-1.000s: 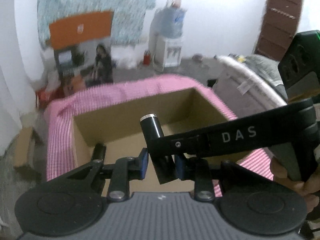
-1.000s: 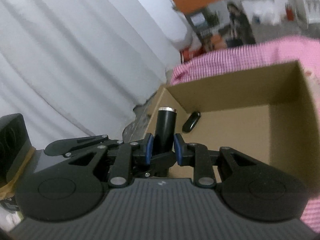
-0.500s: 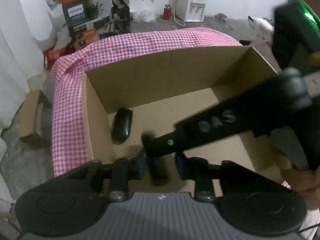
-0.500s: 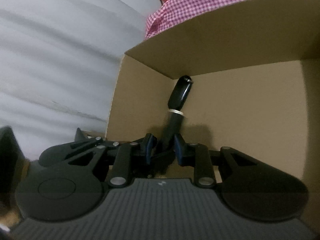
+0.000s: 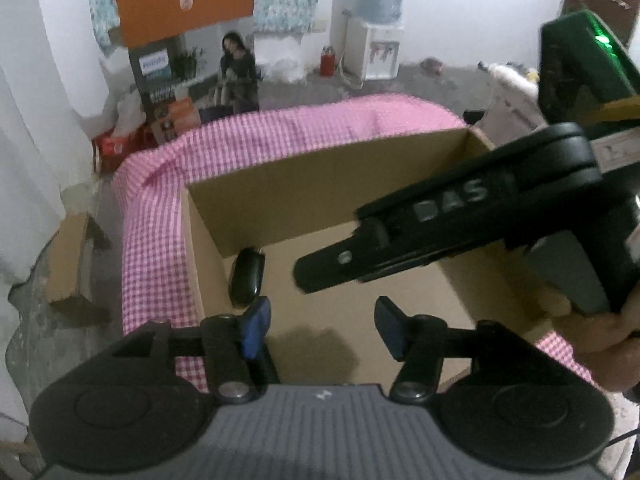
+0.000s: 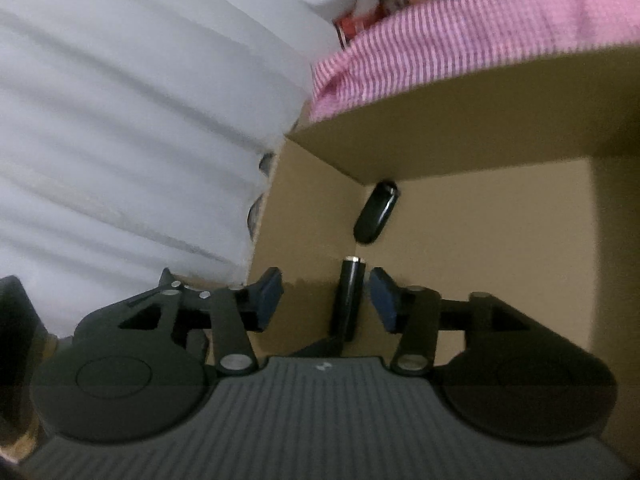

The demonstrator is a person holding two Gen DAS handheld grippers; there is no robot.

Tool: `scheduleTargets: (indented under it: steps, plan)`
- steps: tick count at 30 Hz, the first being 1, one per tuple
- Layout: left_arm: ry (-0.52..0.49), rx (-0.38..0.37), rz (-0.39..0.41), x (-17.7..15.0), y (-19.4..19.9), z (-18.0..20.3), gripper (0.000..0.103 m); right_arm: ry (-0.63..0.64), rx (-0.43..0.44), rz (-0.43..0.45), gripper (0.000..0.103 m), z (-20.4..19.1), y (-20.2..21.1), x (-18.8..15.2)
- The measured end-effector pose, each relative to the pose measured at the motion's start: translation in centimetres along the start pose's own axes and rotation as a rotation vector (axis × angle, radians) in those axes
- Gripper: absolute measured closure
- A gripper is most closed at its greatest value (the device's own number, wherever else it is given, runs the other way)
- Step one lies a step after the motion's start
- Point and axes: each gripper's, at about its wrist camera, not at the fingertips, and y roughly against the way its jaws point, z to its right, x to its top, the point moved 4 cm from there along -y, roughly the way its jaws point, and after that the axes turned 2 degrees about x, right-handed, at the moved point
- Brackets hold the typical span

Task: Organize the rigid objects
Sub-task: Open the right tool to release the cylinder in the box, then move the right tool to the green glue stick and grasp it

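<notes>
- Cardboard box (image 5: 304,196) holds a black oval case (image 5: 246,278) near its corner.
- Left tool (image 5: 320,330) is opening, nothing between its pads.
- Right tool (image 6: 326,300) is opening around a black cylinder (image 6: 349,296), pads apart from it.

One cardboard box (image 5: 320,184) sits open, holding two black things: one oval case (image 6: 376,213) and one cylinder (image 6: 349,296). Two hand-held grippers, one water dispenser (image 5: 372,54)

You have a black cylinder with a silver ring at its end (image 6: 349,300) lying on the floor of the open cardboard box (image 6: 480,128). A black oval object (image 6: 376,213) lies in the box's far left corner, near the cylinder's ringed end.
</notes>
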Motion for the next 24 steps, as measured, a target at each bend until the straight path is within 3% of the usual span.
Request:
scheduleTargets:
  steps: [5, 8, 9, 12, 16, 20, 24]
  plan:
    - [-0.012, -0.031, 0.135, -0.3, 4.8, 1.3, 0.027, 0.125, -0.042, 0.134, 0.021, -2.6, 6.4, -2.1]
    - [-0.008, -0.088, 0.22, -1.1, 7.7, 2.2, 0.018, 0.212, -0.075, 0.221, 0.01, -4.2, 10.7, -4.3]
    - [-0.008, -0.102, 0.239, -1.4, 8.5, 2.6, 0.017, 0.237, -0.088, 0.246, 0.001, -4.6, 12.4, -5.1]
    - [-0.029, -0.119, 0.292, -2.8, 10.7, 4.1, 0.015, 0.303, -0.149, 0.315, 0.001, -5.5, 16.6, -7.7]
    - [-0.062, -0.131, 0.325, -5.4, 12.2, 6.5, 0.014, 0.36, -0.314, 0.37, 0.001, -5.8, 20.7, -11.6]
    - [-0.077, -0.186, 0.315, -7.9, 12.4, 9.3, 0.014, 0.45, -0.55, 0.442, 0.001, -5.0, 22.3, -15.7]
    - [-0.085, -0.251, 0.276, -10.5, 10.9, 11.9, 0.014, 0.482, -0.672, 0.421, 0.001, -3.1, 21.2, -18.8]
